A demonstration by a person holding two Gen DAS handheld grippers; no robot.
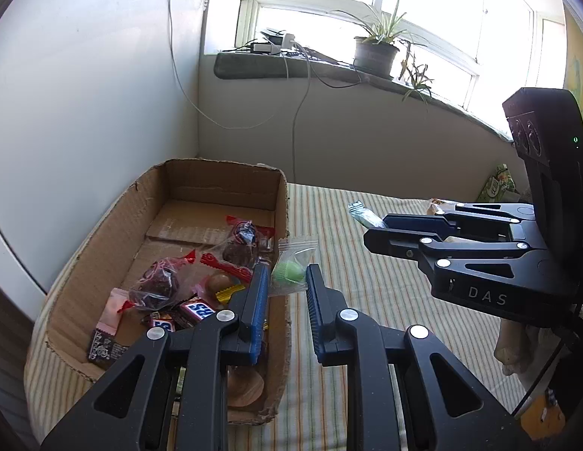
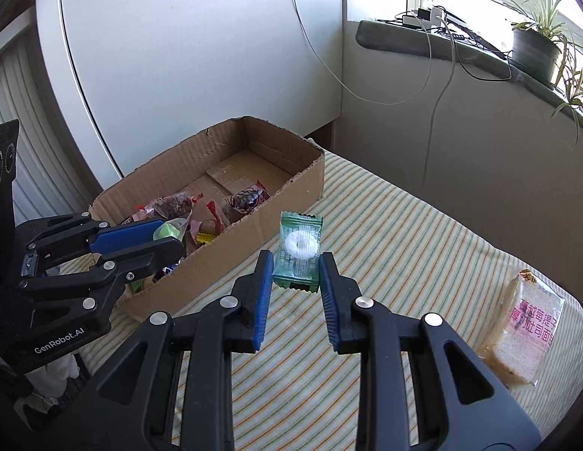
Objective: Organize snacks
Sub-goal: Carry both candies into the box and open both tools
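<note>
My left gripper (image 1: pixel 287 282) is shut on a green candy in a clear wrapper (image 1: pixel 288 271), held over the near right wall of the cardboard box (image 1: pixel 201 173). The box holds several wrapped snacks (image 1: pixel 167 285). My right gripper (image 2: pixel 296 263) is shut on a green-wrapped white round candy (image 2: pixel 299 248), held above the striped cloth just right of the box (image 2: pixel 291 184). In the left wrist view the right gripper (image 1: pixel 381 225) sits to the right with the wrapper end (image 1: pixel 361 213) sticking out. The left gripper (image 2: pixel 167 235) shows in the right wrist view over the box.
A packaged sandwich bread slice (image 2: pixel 524 330) lies on the striped tablecloth (image 2: pixel 404 248) at the right. A green snack bag (image 1: pixel 498 184) sits at the far table edge. A white wall and a windowsill with a potted plant (image 1: pixel 377 52) stand behind.
</note>
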